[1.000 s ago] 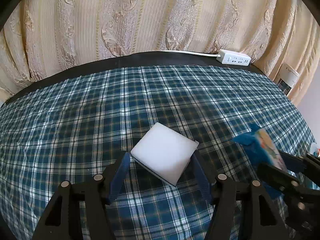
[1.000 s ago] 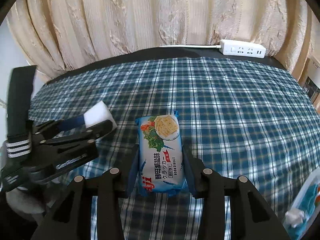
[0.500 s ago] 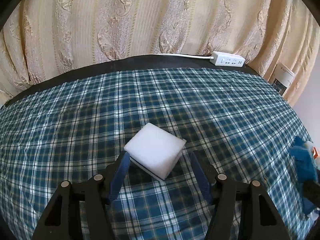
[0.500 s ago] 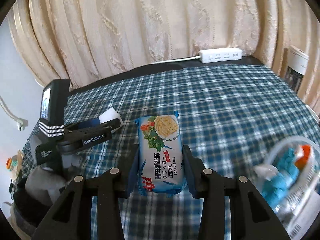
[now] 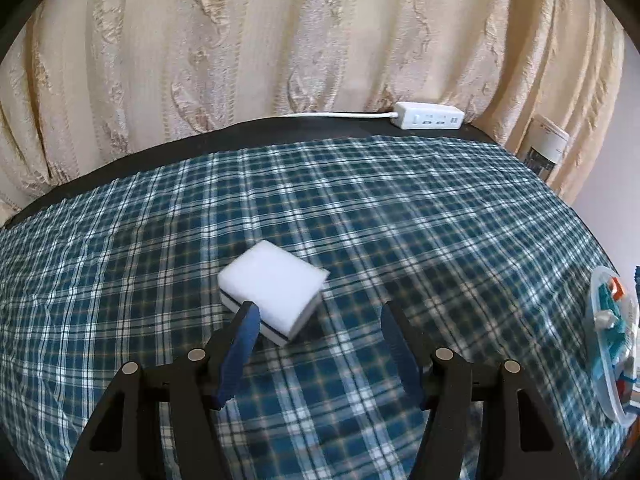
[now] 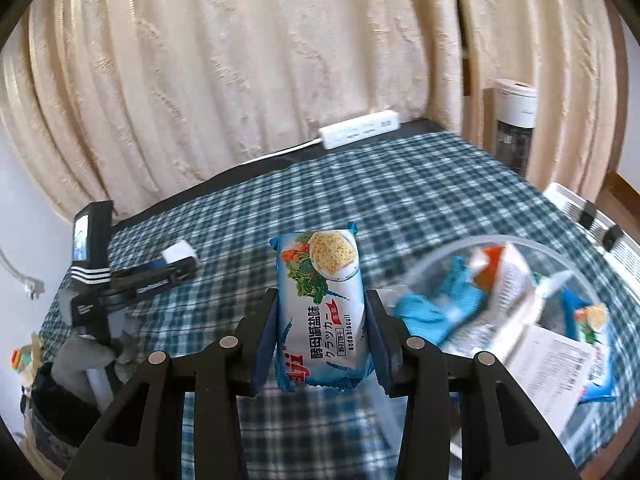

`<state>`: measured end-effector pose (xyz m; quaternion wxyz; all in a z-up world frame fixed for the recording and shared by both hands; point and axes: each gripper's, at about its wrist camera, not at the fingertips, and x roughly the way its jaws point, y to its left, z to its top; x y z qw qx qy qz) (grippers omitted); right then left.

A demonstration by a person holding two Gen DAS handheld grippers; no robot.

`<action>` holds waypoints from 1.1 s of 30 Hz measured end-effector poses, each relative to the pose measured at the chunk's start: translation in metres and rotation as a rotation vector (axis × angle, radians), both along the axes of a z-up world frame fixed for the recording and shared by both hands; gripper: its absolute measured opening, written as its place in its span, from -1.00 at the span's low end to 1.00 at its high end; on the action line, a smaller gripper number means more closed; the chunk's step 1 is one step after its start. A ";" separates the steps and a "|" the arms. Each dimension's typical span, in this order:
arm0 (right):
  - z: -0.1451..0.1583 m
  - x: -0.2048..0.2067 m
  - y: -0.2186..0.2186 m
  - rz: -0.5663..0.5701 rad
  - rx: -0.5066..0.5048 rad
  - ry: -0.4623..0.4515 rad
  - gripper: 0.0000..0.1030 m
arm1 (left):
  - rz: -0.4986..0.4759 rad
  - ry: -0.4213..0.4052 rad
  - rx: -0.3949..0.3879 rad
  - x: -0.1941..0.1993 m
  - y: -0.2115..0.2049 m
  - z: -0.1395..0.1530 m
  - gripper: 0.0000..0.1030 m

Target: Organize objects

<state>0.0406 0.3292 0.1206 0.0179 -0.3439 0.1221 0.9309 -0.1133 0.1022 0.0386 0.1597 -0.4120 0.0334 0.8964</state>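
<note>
A white sponge block (image 5: 274, 288) lies on the blue plaid cloth (image 5: 360, 220), just ahead of my left gripper (image 5: 316, 316), which is open and empty; its left finger overlaps the block's near edge. My right gripper (image 6: 320, 312) is shut on a blue soda biscuit packet (image 6: 322, 304), held above the cloth. A clear plastic bowl (image 6: 440, 260) with several snack packets sits to the right of the packet. The sponge (image 6: 179, 252) and the left gripper also show in the right wrist view at the left.
A white power strip (image 5: 430, 120) lies at the table's back edge against beige curtains. The bowl (image 5: 596, 344) shows at the right edge of the left wrist view. A white appliance (image 6: 514, 124) stands beyond the table's right corner. White papers (image 6: 548, 364) lie by the bowl.
My left gripper has let go of the sponge and drawn back. My right gripper has swung right with the biscuit packet, bringing the bowl into view.
</note>
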 end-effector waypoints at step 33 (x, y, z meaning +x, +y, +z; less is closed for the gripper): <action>-0.012 0.033 0.042 -0.125 0.098 -0.031 -0.16 | -0.111 -0.009 0.011 0.028 0.029 0.002 0.29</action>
